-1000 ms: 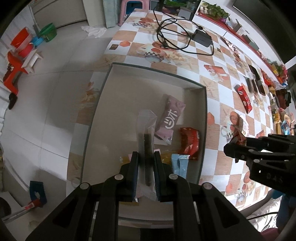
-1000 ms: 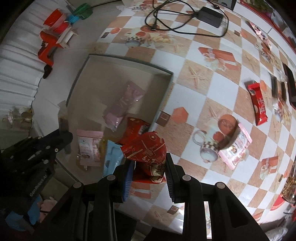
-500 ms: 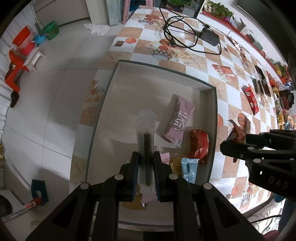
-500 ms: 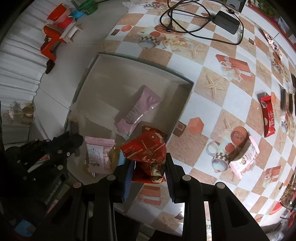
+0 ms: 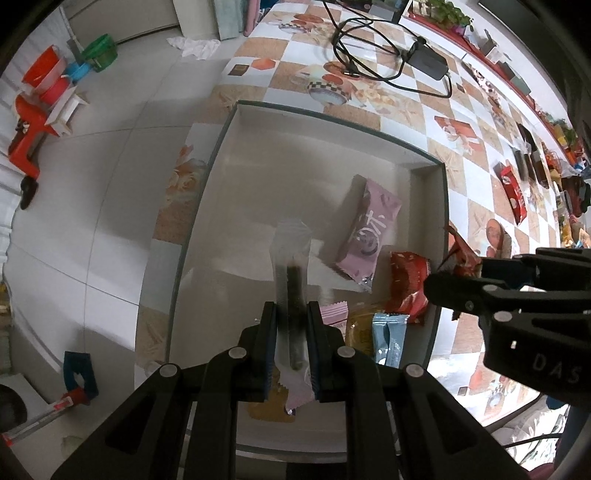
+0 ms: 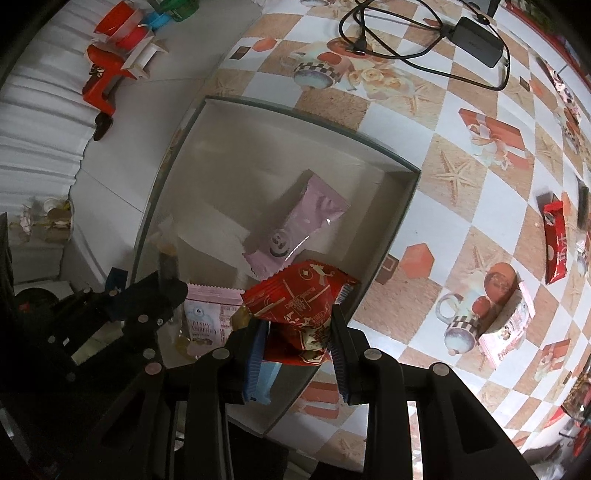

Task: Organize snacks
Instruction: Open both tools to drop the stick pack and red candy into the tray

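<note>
- Here both tools hang point-down over the grey tray [image 5: 441, 206], which sits at the table's [image 5: 476, 173] corner nearest the tiled floor, one side right along the table edge.
- The left tool [image 5: 291, 334] is clenched on a clear wrapper with a dark stick inside [image 5: 291, 273]; it grips the lower part, so the long free end stands out ahead of the fingers over the tray's bare middle, probably so the packet can go down flat on open floor and not on the pile.
- The right tool [image 6: 295, 328] is clamped across the lower part of a red crinkly packet [image 6: 295, 295], whose puffed top fans out above the pads; it hangs above the tray side that faces the table's middle, over the snacks already lying there.
- In the left wrist view the same right tool [image 5: 448, 280] juts in over that tray side with a corner of red foil showing.
- Inside the tray lie a pink packet [image 5: 369, 236], a second red packet [image 5: 406, 280], a light blue sachet [image 5: 388, 339] and a small pink-topped bag [image 6: 205, 317], all bunched along one side, leaving the other side free.
- More snacks wait well apart on the table, among them a red bar [image 6: 554, 240], and a charger with its cable [image 6: 476, 35] lies beyond the tray.
- Judging by this, the step in hand is dropping both packets into the tray, with the sorting partly done.
</note>
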Available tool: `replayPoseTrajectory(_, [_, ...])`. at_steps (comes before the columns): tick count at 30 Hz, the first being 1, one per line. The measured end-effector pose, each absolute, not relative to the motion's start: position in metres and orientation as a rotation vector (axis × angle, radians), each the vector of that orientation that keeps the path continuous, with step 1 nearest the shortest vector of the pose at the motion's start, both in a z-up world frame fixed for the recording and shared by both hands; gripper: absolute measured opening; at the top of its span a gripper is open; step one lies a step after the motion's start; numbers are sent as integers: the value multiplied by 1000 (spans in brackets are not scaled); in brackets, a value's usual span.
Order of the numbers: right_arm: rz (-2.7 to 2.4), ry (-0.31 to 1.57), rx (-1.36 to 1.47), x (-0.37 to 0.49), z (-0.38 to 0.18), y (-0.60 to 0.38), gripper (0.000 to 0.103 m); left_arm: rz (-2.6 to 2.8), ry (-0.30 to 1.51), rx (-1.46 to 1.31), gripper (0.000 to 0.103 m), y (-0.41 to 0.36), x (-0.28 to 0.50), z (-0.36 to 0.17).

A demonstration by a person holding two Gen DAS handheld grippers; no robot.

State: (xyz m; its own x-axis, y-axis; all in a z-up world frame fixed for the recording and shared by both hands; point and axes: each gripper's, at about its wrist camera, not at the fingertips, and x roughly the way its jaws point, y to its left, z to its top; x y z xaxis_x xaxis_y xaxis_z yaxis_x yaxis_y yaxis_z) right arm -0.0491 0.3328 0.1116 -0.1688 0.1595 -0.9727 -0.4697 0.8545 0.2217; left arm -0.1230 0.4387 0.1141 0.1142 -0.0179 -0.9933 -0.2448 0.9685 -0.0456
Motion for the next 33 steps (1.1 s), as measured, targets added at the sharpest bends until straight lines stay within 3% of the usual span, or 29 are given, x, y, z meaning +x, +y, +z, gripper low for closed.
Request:
replayPoseTrajectory(8, [583,1672,-246,-49,108,333,34,173,1464,-196,19,435,-121,109])
replayPoseTrajectory(9, [583,1675,-244,-49,108,332,34,173,1466,-193,24,435,-122,109])
replayPoseTrajectory(12, [580,1683,-237,-47,106,331,35,178,1458,-174,63,433,-123,111])
replayPoseTrajectory(13, [578,1686,-234,-47,105,330,35,184,1443,-163,70,432,-124,113])
replayPoseTrajectory(19, [571,1697,-232,-46,103,328,38,186,1441,-162,75,431,-123,115])
replayPoseTrajectory(20, [570,1695,-230,-46,104,327,62,188,1442,-165,76,431,-124,115])
replayPoseTrajectory(22, [567,1668,-226,-46,109,325,83,190,1443,-165,76,431,-124,115])
replayPoseTrajectory(33, [514,1666,-215,-44,115,304,83,190,1449,-138,78,422,-123,118])
